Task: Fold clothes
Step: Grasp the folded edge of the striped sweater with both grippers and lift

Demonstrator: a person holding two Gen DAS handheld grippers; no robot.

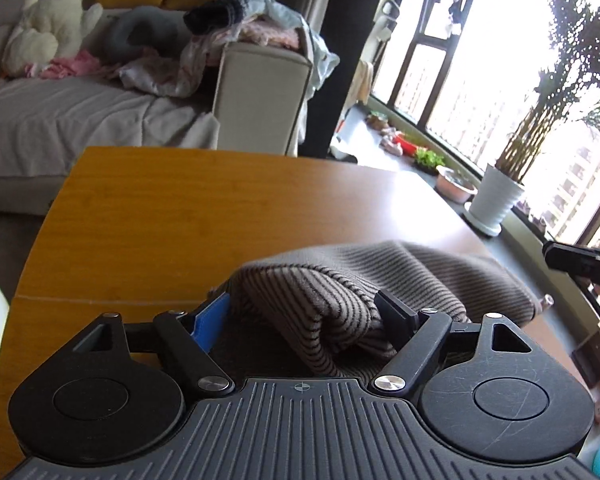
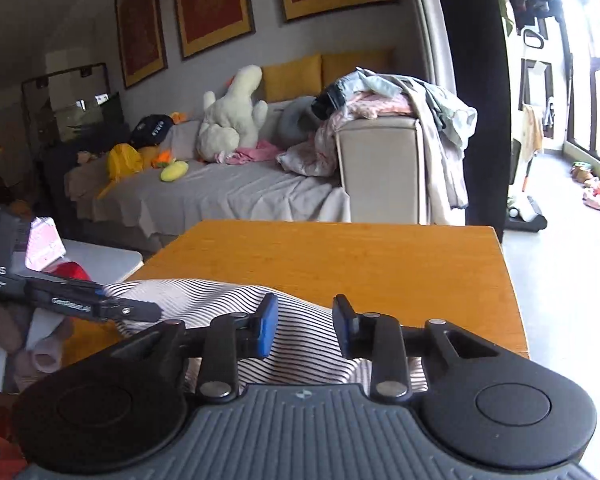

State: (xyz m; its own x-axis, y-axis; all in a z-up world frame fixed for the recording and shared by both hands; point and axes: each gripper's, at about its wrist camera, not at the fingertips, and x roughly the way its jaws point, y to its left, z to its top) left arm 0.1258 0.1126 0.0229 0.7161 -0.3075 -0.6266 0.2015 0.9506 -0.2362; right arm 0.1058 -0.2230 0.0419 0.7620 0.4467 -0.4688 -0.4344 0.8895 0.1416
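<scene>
left gripper (image 1: 306,312) jaws clamp bunched striped garment (image 1: 420,272) at tabletop (image 1: 180,220) near edge; right gripper (image 2: 305,330) jaws narrowly parted, empty; side lettering unreadable.

Two low, close wrist views sharing table (image 1: 160,208) and sofa (image 2: 228,192).

One striped garment (image 1: 400,276), two grippers (image 1: 304,320) (image 2: 305,328)

A living room in daylight. A wooden table (image 2: 340,264) stands before a sofa (image 2: 228,192) draped in a grey cover, with yellow cushions (image 2: 292,76), a white plush toy (image 2: 232,116) and loose laundry (image 2: 384,100) heaped on its armrest. Three framed pictures (image 2: 212,4) hang on the grey wall. Tall dark-framed windows (image 1: 480,60) admit bright light; a potted plant (image 1: 496,200) stands on the sill.
</scene>
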